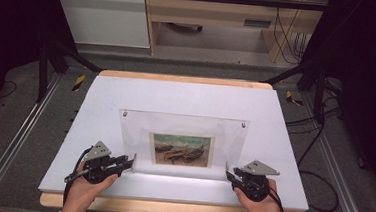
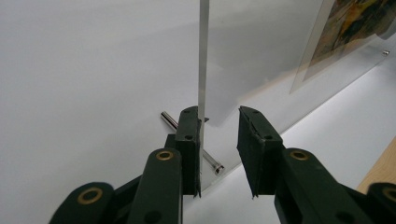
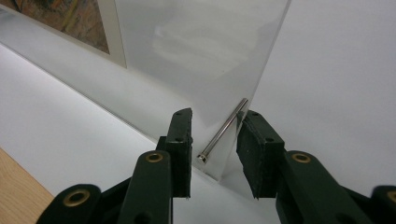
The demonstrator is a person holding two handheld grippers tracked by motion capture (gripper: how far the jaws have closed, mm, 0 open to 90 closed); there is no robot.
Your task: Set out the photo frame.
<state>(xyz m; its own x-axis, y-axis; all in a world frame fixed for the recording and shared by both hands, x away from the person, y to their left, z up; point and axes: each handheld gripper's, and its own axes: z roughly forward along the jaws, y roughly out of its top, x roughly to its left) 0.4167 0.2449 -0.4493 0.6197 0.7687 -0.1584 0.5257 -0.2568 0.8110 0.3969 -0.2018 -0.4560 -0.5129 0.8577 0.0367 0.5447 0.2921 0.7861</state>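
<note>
Clear plastic made up the frame [image 1: 183,143], which stood upright in the middle of the white board [image 1: 186,98] on the table. A small picture [image 1: 182,149] of boats sat inside it, low and near the middle. Two little screws showed at the top corners of the frame.

The left gripper [image 1: 127,164] was at the frame's lower left corner, held by the person's left hand [image 1: 84,189]. In the left gripper view, the thin edge of the frame stood between the jaws and touched the left one. The right jaw stood apart from it, so the gripper [image 2: 219,140] was spread and not pinching. A metal pin [image 2: 191,142] stuck out through the frame's bottom corner, just by the jaws.

The right gripper [image 1: 229,175] was at the frame's lower right corner, held by the right hand [image 1: 264,206]. In the right gripper view, that corner sat between the jaws with another pin [image 3: 223,130] running through it. The right jaw was at the frame's edge, and the left jaw stood off from the sheet. This gripper [image 3: 217,140] was spread too.

Light wood [image 1: 169,209] showed at the table's near edge.
</note>
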